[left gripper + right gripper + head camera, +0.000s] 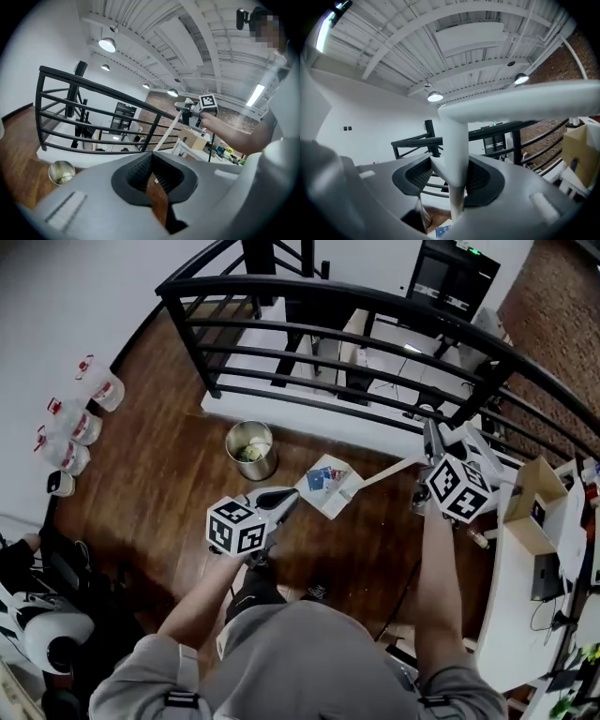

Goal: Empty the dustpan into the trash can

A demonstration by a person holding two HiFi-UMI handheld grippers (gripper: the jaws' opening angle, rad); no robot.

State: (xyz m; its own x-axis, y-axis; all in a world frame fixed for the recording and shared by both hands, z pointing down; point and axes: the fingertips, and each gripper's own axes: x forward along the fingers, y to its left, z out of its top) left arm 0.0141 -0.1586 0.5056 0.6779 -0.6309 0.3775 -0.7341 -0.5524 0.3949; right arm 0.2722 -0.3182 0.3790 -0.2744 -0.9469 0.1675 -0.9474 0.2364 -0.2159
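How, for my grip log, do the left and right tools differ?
Right tool grips the dustpan handle; left tool is shut on nothing. Left tool sits by the dustpan; right tool at the handle's far end. Both carry a marker cube.

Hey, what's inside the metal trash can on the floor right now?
The trash can holds crumpled pale and greenish scraps low inside it. Anything lying beneath those scraps is covered and cannot be seen.

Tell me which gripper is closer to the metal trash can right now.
Left. The left gripper sits just to the lower right of the trash can in the head view. The right gripper is much farther right, gripping the dustpan by its handle.
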